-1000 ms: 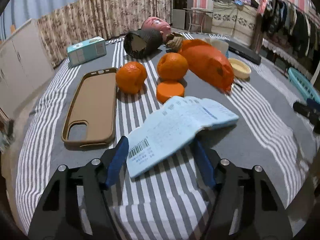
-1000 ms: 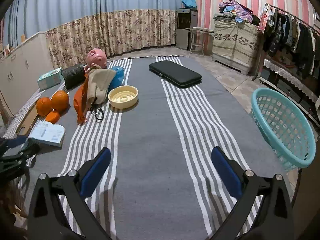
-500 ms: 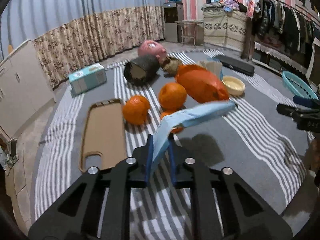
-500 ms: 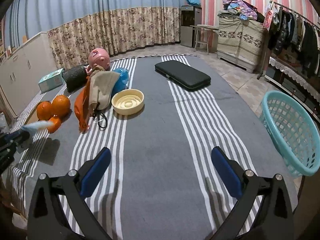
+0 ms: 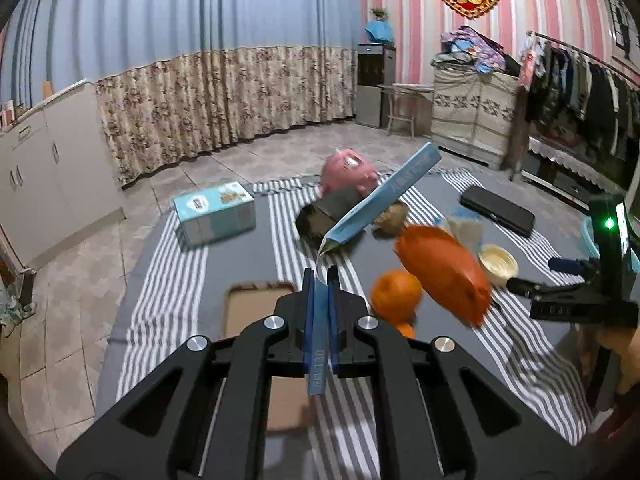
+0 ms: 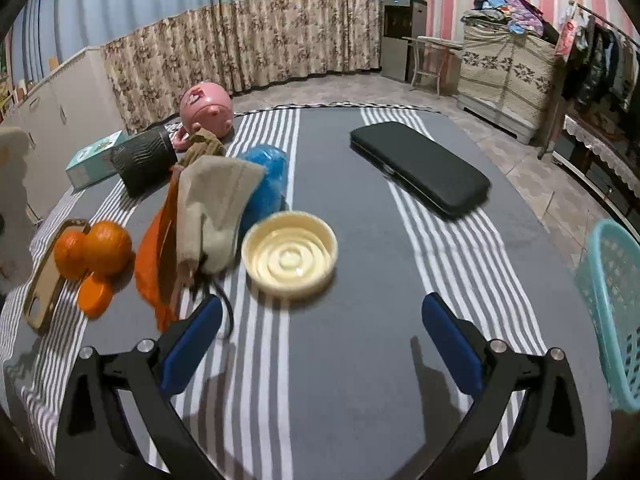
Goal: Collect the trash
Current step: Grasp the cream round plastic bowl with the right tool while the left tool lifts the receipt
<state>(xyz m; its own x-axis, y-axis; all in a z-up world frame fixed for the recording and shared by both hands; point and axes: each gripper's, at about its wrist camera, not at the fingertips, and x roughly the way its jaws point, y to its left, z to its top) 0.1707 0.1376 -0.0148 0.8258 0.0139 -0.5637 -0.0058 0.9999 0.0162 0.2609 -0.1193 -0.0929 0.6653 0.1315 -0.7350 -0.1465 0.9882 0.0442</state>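
One teal basket (image 6: pixel 612 320) and one cream bowl (image 6: pixel 290 255) hold nothing visible.

Tiled floor (image 5: pixel 100 300), floral curtain (image 5: pixel 224 96), pink-striped wall (image 5: pixel 532 20).

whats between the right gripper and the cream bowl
Only bare striped rug lies between the right gripper and the cream bowl, as the right wrist view shows.

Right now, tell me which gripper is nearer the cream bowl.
Right. The right gripper hangs open just short of the cream bowl. The left gripper, shut on the blue paper, is farther off, beyond the oranges.
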